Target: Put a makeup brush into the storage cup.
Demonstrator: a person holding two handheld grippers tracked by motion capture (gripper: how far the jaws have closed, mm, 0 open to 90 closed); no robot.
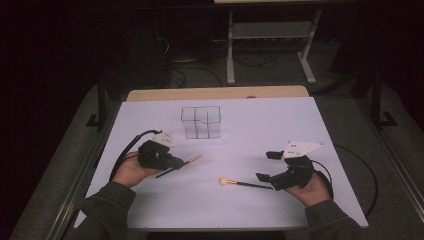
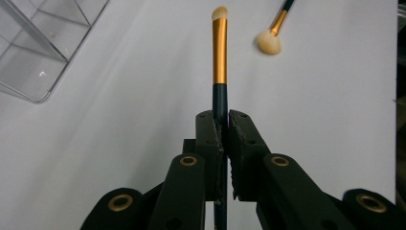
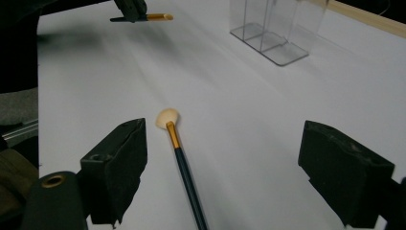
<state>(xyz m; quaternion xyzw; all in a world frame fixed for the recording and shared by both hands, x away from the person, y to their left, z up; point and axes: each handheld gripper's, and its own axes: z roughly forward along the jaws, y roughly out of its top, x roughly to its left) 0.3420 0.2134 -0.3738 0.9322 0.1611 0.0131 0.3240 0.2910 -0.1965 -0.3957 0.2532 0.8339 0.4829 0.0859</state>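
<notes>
Holding the slim brush clamped by its dark handle, the left gripper has jaws pressed tight on it w/ gold ferrule and pale tip sticking out fwd, toward approx 2 o'clock in the high view. That looks like the step in hand: carry it to the clear organizer, which sits at approx 12–1 o'clock from the left gripper, near but apart. To do it well, I'd judge: tip the brush upright first, handle down, line up over one compartment, lower till the handle meets the floor, then let go; a slanted entry could snag a thin divider wall or shove the light box.

The right gripper has jaws spread wide, nothing btwn the pads. The fan brush lies flat on the table, fluffy head at 9 o'clock end, dark handle running to 3 o'clock toward the right gripper, close to its lower jaw; can't tell if touching. In the right gripper view the brush lies btwn the open jaws, nearer the left one. Prob. next pick: grab mid-handle, not the bristles.

Surface: white table sheet, plain, matte, w/ a wood edge strip at 12 o'clock. Room: dark, grey floor, a white metal stand and loose cables beyond the table at 12 o'clock.
</notes>
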